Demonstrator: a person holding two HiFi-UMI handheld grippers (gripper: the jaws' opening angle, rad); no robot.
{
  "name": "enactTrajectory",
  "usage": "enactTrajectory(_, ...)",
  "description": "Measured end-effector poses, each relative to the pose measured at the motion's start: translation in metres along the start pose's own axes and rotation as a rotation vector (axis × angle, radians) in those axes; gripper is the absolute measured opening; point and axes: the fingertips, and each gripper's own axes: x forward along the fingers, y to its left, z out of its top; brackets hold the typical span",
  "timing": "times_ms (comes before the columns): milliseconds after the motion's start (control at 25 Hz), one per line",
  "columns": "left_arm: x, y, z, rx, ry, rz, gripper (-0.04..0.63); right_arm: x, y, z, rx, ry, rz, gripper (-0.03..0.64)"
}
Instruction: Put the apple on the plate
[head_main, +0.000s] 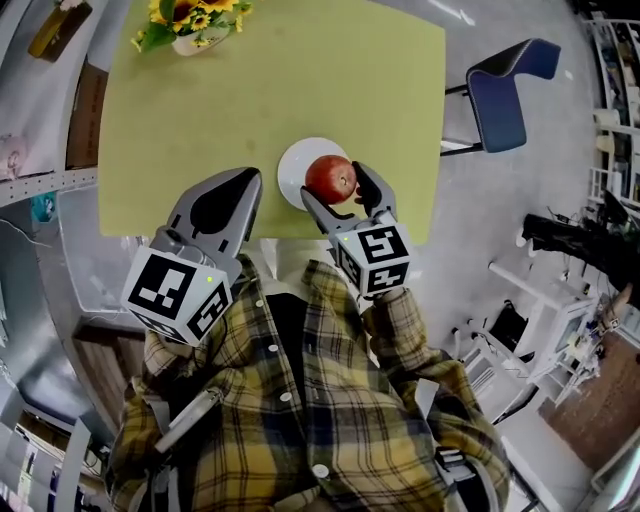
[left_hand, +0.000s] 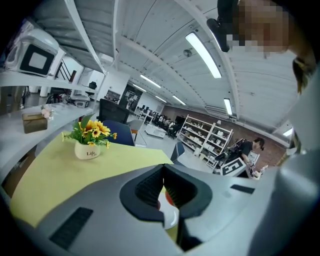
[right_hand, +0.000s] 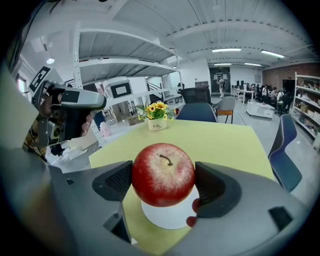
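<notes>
A red apple (head_main: 331, 178) with its stem up sits between the jaws of my right gripper (head_main: 334, 184), which is shut on it. In the right gripper view both pads press the apple (right_hand: 162, 175) from the sides. It hangs just over a small white plate (right_hand: 170, 219). The plate (head_main: 293, 172) lies near the front edge of the yellow-green table (head_main: 250, 100). My left gripper (head_main: 243, 188) is to the left of the plate, over the table's front edge, with its jaws shut and nothing held. Past its closed pads (left_hand: 150, 187), slivers of the plate and apple show.
A white pot of yellow flowers (head_main: 195, 25) stands at the table's far left. A blue chair (head_main: 505, 90) is off the table's right side. Shelving and a white rack stand to the sides of the room.
</notes>
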Motion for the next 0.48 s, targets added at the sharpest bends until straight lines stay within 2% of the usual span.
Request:
enactTrajectory(240, 0.010, 0.009, -0.020, -0.020, 0.051, 0.019, 0.008, 0.021, -0.007, -0.024, 0.016, 0.041, -0.010, 0.372)
enactTrajectory(480, 0.016, 0.017, -0.028, -0.023, 0.066, 0.029, 0.008, 0.045, -0.018, -0.047, -0.060, 0.094, -0.067, 0.371)
